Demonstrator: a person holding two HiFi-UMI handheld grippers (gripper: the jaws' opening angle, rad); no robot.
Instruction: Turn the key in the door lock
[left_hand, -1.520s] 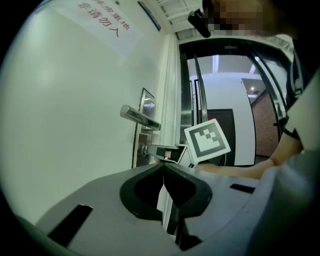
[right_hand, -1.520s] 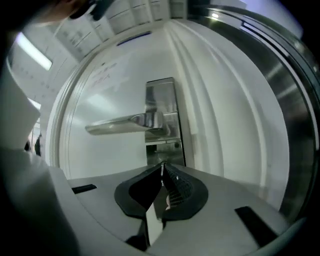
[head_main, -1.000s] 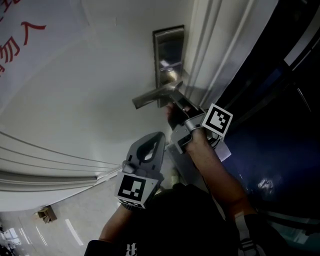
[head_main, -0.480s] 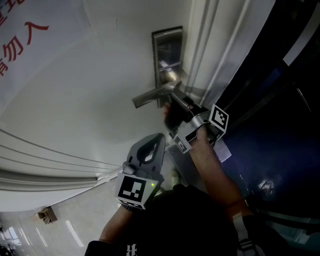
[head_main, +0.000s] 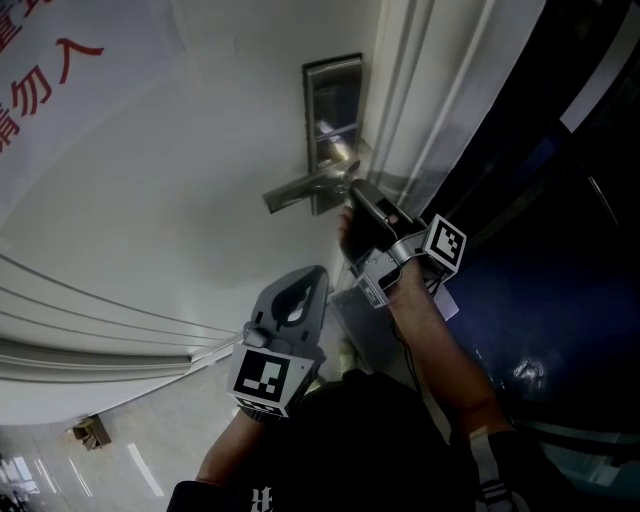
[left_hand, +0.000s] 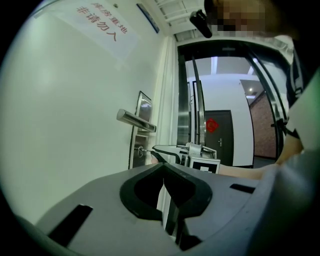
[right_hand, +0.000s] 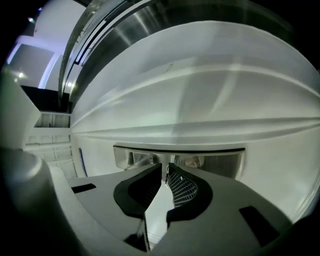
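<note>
Key (left_hand: 142, 149) seated in lock plate (head_main: 335, 110) just below door handle (head_main: 305, 188), pinched at its head by right claw (head_main: 354, 192), jaws closed to a sliver. Probably light, rigid, slick metal; best held flat across the head, square to the lock, against slipping under the twist. Left claw (head_main: 316, 272) shut and empty, well below the handle. Smooth white door (head_main: 180, 220), red-lettered notice (head_main: 40, 70) left of the handle, dark glass doorway (head_main: 560, 250) to its right.

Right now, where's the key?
In the left gripper view, left of centre: the key is in the lock plate below the door handle, held at the tips of the right gripper.
</note>
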